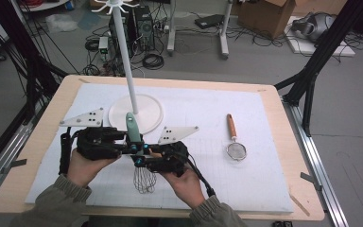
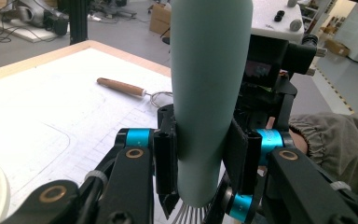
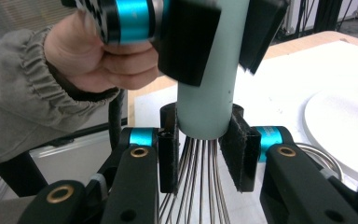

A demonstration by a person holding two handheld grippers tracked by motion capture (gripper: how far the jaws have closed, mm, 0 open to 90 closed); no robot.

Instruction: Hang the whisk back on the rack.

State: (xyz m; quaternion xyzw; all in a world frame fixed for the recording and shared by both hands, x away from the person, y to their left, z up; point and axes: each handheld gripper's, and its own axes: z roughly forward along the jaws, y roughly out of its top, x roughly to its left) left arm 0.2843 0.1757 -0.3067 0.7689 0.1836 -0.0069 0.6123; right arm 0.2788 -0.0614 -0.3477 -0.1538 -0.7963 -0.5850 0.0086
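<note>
- Desk [image 1: 274,142]: wooden top under a white gridded mat; the person's sleeved forearms come in from the near edge.
- Left gripper [image 1: 123,142]: held in the left hand [image 1: 82,165] at left of centre, just in front of the stand's base, pointing toward the right gripper. Grey three-cornered plate on top.
- Left gripper jaws: narrowed onto the whisk's handle. In the left gripper view both black pads press the pale green handle on either side, near its lower end, with the wire roots showing just below.
- Stand [image 1: 134,113]: round white base on the mat with a thin white pole rising from it, hooks at the top. It sits just behind the two grippers.
- Whisk [image 1: 133,130]: between the two grippers at centre. Pale green handle tilted up and away toward the stand; wire loops [image 1: 144,179] hang down toward the near side over the mat.
- Right gripper [image 1: 139,158]: in the right hand [image 1: 186,182], just right of centre, facing the left gripper and touching-close to it.
- Right gripper jaws: narrow, closed about the handle's lower end where the wires leave it; in the right gripper view the pads flank the handle's base and the wires run between them.
- Strainer [image 1: 234,139]: small mesh bowl with wooden handle, lying flat on the mat well to the right of the grippers.
</note>
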